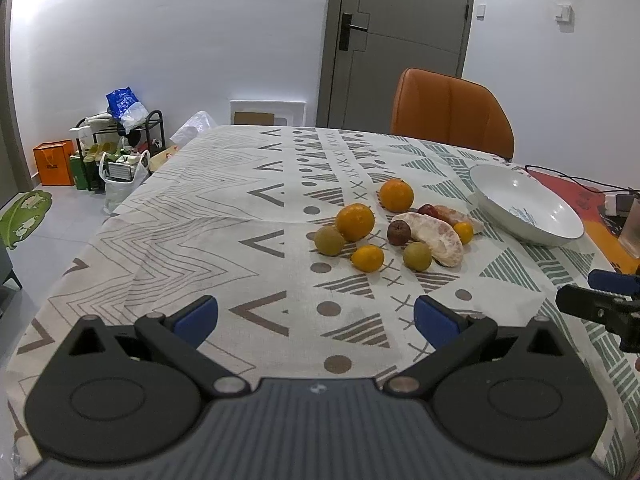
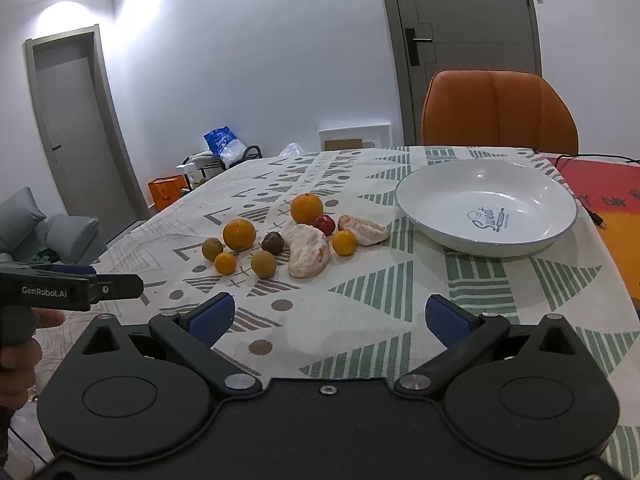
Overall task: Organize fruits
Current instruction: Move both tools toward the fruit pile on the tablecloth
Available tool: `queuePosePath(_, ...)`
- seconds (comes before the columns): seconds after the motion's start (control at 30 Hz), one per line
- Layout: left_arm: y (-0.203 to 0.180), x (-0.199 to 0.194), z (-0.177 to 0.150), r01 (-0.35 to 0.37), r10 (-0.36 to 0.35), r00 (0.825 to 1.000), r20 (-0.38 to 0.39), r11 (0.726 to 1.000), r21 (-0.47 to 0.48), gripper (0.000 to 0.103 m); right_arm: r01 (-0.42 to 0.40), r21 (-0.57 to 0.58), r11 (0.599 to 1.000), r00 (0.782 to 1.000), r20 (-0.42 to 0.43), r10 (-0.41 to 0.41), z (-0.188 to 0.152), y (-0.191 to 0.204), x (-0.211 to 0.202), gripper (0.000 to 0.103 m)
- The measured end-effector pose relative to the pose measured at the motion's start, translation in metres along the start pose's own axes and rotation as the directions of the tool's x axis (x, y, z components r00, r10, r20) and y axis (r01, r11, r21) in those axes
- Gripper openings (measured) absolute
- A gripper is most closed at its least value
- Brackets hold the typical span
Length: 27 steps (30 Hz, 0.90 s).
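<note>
Both tools released, holding nothing: left gripper (image 1: 316,318), right gripper (image 2: 330,318). Peeled pomelo segments (image 2: 310,254) frame centre: probably soft, tearable; grasp gently across thick middle. Oranges (image 2: 239,234) likely firm, rollable. Bowl (image 2: 440,236) right, empty.

low wrist views, shared fruits (image 1: 384,232), bowl (image 2: 440,184)

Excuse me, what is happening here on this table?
A person holds two grippers over a table to sort fruit. The left gripper and the right gripper are both open and hold nothing. The fruit, such as oranges, lies loose in a cluster on the cloth. The white bowl beside it has no fruit in it, so no sorting shows yet.
</note>
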<state>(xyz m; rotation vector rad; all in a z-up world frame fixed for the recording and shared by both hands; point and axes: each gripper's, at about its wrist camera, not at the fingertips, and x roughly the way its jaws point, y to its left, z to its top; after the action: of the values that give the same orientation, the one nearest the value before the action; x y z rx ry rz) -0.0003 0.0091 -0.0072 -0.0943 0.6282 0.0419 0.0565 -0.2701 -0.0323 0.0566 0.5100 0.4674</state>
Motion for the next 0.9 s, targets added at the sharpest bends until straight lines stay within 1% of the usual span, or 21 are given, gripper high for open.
queuePosePath(0.2, 0.0007, -0.0001, -0.0003, 0.001, -0.001, 1.0, 0.003, 1.0, -0.002, 0.103, 0.022, 0.0, 1.0, 1.0, -0.015, -0.022, -0.0008, -0.0002, 0.0046, 0.103)
queuePosePath(0.47, 0.0051, -0.0005, -0.001, -0.001, 0.001, 1.0, 0.006, 1.0, -0.012, 0.103, 0.04, 0.0, 0.999, 0.999, -0.015, -0.04, 0.0003, 0.0008, 0.004, 0.103)
queuePosePath(0.9, 0.004, -0.0028, 0.0003, 0.007, -0.007, 1.0, 0.007, 1.0, -0.005, 0.103, 0.032, -0.011, 0.999, 0.999, -0.013, -0.033, -0.0009, 0.0039, 0.0016, 0.103)
